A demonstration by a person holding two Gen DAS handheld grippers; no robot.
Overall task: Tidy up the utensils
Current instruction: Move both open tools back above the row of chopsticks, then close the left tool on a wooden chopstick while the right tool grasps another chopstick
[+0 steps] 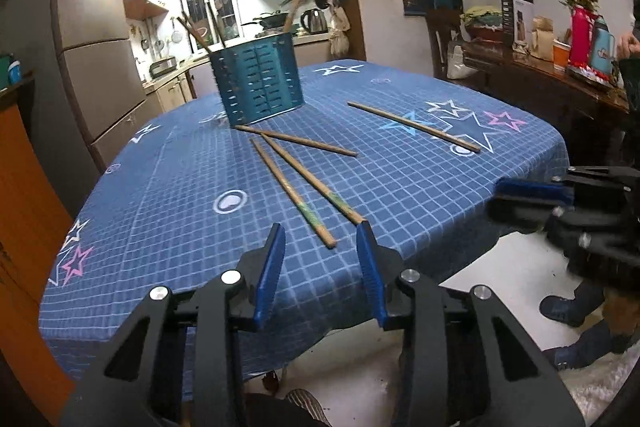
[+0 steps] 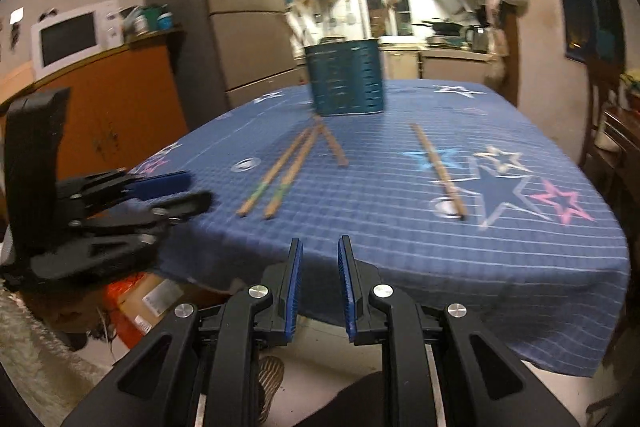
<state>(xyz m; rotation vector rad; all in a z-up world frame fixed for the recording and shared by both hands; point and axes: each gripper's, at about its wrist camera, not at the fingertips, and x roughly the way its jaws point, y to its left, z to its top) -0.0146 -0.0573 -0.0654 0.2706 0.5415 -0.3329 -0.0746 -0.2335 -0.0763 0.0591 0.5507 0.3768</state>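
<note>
Slatted teal holder (image 1: pixel 258 79); four wooden chopsticks (image 1: pixel 294 193) on checked tablecloth (image 1: pixel 160 195).

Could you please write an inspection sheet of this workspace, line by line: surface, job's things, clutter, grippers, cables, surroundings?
Surface: table under a blue checked tablecloth with star prints.
Job's things: teal slotted utensil holder upright at the far side, some utensils already standing in it; three chopsticks lying loose in front of it, two of them crossing near the holder; one single chopstick lying apart on the star print.
Clutter: nothing seen on the cloth.
Grippers: left gripper open, empty, at the near table edge; right gripper open with a narrower gap, empty.
Cables: nothing seen.
Surroundings: refrigerator, microwave on an orange cabinet, kitchen behind, sideboard with a red thermos.
</note>
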